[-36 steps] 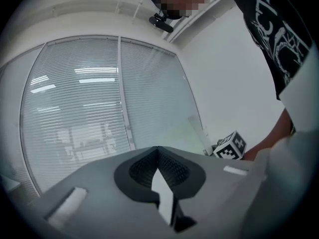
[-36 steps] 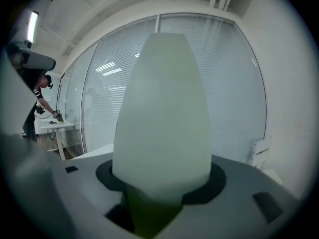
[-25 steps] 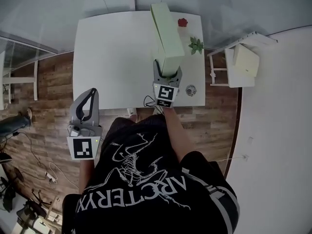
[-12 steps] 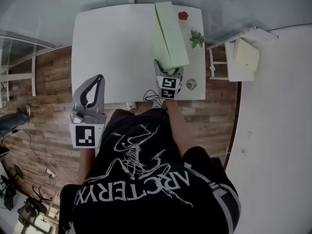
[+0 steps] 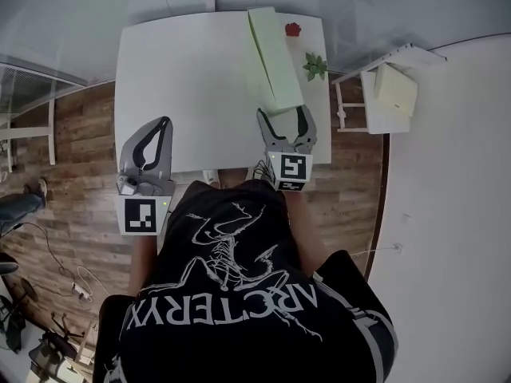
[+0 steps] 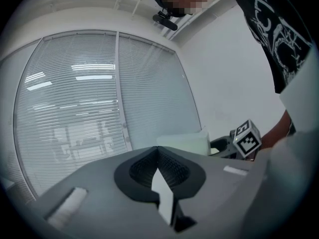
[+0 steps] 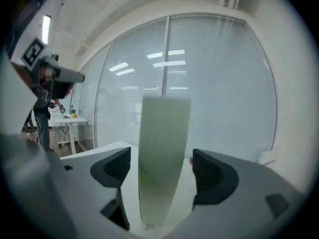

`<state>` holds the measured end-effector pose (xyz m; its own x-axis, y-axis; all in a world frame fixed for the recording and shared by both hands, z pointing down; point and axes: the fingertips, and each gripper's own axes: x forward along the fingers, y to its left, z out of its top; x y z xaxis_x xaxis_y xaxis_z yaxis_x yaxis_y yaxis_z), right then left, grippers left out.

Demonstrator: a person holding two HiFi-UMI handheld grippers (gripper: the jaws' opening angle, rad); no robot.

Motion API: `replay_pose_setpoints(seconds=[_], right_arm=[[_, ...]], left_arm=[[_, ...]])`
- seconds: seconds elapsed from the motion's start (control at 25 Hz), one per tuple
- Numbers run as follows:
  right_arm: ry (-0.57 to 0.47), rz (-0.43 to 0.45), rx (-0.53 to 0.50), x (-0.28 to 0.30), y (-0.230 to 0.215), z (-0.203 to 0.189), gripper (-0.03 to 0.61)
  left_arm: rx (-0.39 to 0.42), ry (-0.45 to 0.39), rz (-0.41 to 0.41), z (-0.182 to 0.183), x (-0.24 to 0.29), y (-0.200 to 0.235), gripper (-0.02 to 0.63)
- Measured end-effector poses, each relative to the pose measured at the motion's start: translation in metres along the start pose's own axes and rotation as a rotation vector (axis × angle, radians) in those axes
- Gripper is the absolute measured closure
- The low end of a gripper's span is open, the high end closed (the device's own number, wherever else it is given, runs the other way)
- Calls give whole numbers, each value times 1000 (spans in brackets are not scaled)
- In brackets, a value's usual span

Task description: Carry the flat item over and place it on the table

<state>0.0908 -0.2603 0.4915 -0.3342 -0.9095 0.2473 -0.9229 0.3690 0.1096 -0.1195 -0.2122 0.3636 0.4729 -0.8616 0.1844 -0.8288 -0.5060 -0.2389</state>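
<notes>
The flat pale green item lies lengthwise on the white table, toward its right side. My right gripper is at the item's near end, and its jaws are opening. In the right gripper view the green item stands between the two pads with a gap on each side, so my right gripper is not pressing on it. My left gripper hangs at the table's front left edge, shut and empty. In its own view my left gripper has its tips together.
A small red object and a little green plant sit on the table just right of the item. A white stand with a pale box is to the right of the table. Wooden floor lies to the left.
My right gripper has let go of the green item and drawn back toward the person with its jaws spread wide. The item now rests on the table. The left gripper has moved up slightly.
</notes>
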Motion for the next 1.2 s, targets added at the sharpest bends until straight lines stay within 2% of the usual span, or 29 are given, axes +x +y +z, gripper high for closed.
replay_pose_setpoints(seconds=[0.16,0.24,0.4,0.44,0.6,0.76,0.88,1.04,1.2], right_arm=[[-139,15,-51,-34,-3,80,225],[-182,-9,-71,-45,-13,114,227],[-241,-18,-77,-63,-25,154,234],[-248,-9,-82,-65,-24,157,264],[-254,21,-82,-66,-25,156,506],[-232,22,-71,-62,-31,151,543],[-244,53,-43,-59,-30,158,550],[-250,93,-60,-56,-25,168,560],[-245,111,-78,-57,-18,168,565]], left_arm=[[-27,-20,3,4,9,4,604],[-32,-36,4,9,14,7,604],[-49,-79,0,20,21,10,604],[-52,-92,0,24,21,10,604],[-12,-109,-5,35,21,4,604],[4,-106,-17,39,26,-7,604],[7,-111,-31,45,24,-13,604],[-9,-111,-35,51,21,-14,604],[10,-110,-24,54,19,-13,604]])
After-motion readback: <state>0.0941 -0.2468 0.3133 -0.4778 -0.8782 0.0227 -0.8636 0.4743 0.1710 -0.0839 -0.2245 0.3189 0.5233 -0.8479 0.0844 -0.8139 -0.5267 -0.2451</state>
